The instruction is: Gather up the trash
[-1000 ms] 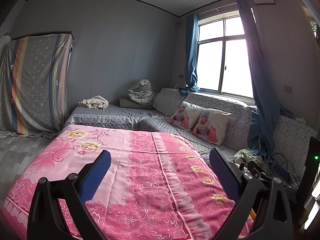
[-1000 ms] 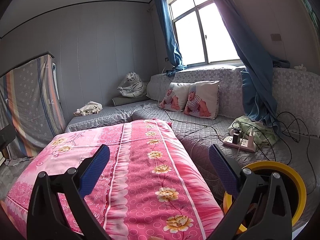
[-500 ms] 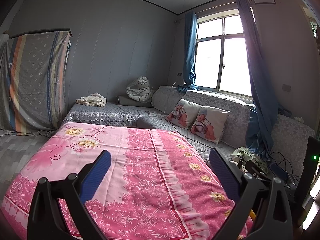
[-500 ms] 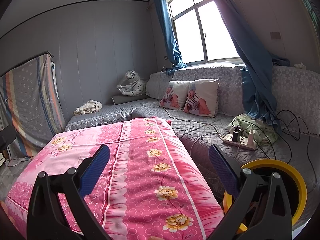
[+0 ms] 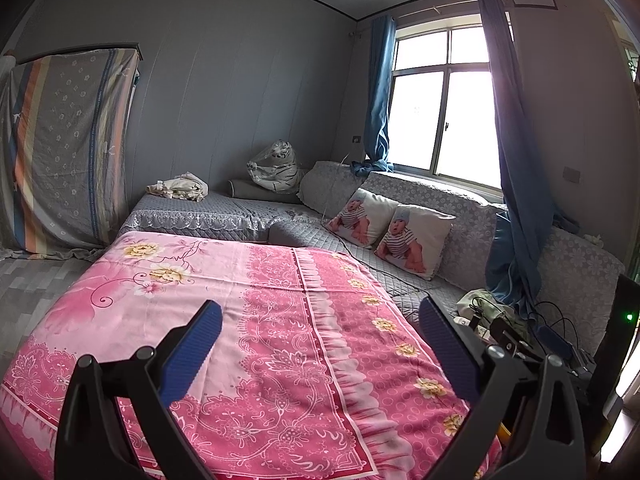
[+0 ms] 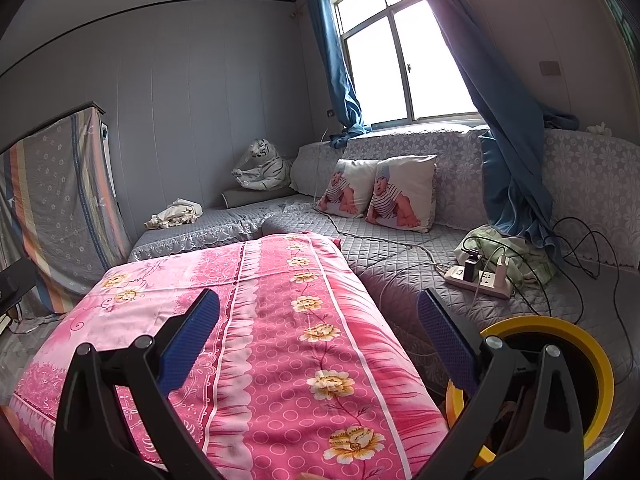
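Note:
My left gripper (image 5: 320, 344) is open and empty, held above a table covered with a pink flowered cloth (image 5: 248, 320). My right gripper (image 6: 318, 338) is also open and empty above the same pink cloth (image 6: 288, 320). A yellow-rimmed bin (image 6: 560, 360) stands at the lower right in the right wrist view, partly behind my right finger. No trash shows on the cloth in either view.
A grey corner sofa (image 5: 240, 216) runs behind the table, with two baby-print pillows (image 5: 392, 228), a bagged toy tiger (image 5: 276, 168) and a crumpled cloth (image 5: 180, 188). A power strip (image 6: 478, 278) with cables lies on the sofa seat. A window with blue curtains (image 6: 400, 52) is behind.
Both views have shifted slightly, the left one more: the sofa and pillows now sit a little higher and farther. Both grippers stay open and empty.

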